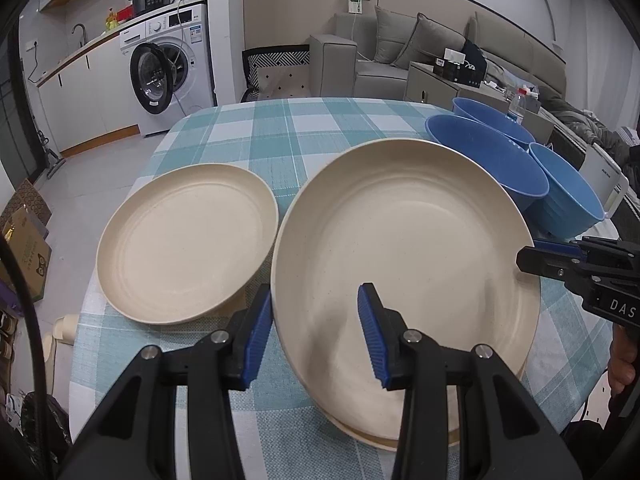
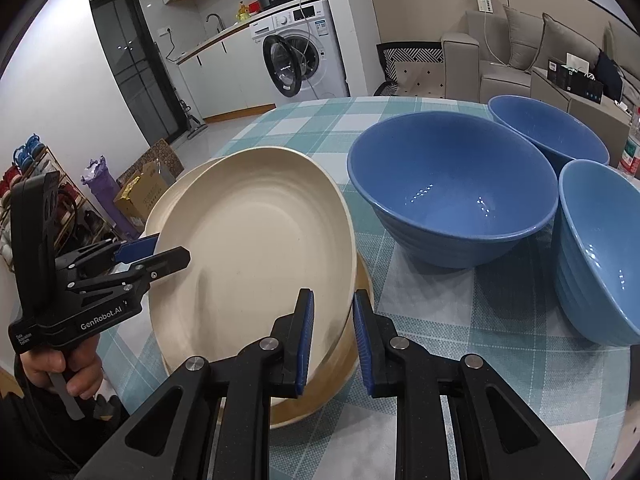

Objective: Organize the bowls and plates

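A large cream plate point(image 1: 404, 248) is tilted above another cream plate point(image 1: 372, 438) that lies under it on the table; it also shows in the right wrist view point(image 2: 256, 248). My left gripper point(image 1: 316, 332) straddles its near-left rim with jaws apart. My right gripper point(image 2: 332, 340) straddles its right rim, jaws nearly closed on it; it shows at the plate's right edge in the left wrist view point(image 1: 532, 258). A third cream plate point(image 1: 184, 244) lies flat to the left. Three blue bowls point(image 2: 452, 188) point(image 2: 548, 128) point(image 2: 600, 248) stand at the right.
The table wears a teal checked cloth point(image 1: 276, 136). Its left edge drops to the floor with cardboard boxes point(image 1: 28, 256). A washing machine point(image 1: 168, 68) and a grey sofa point(image 1: 400, 52) stand beyond the table.
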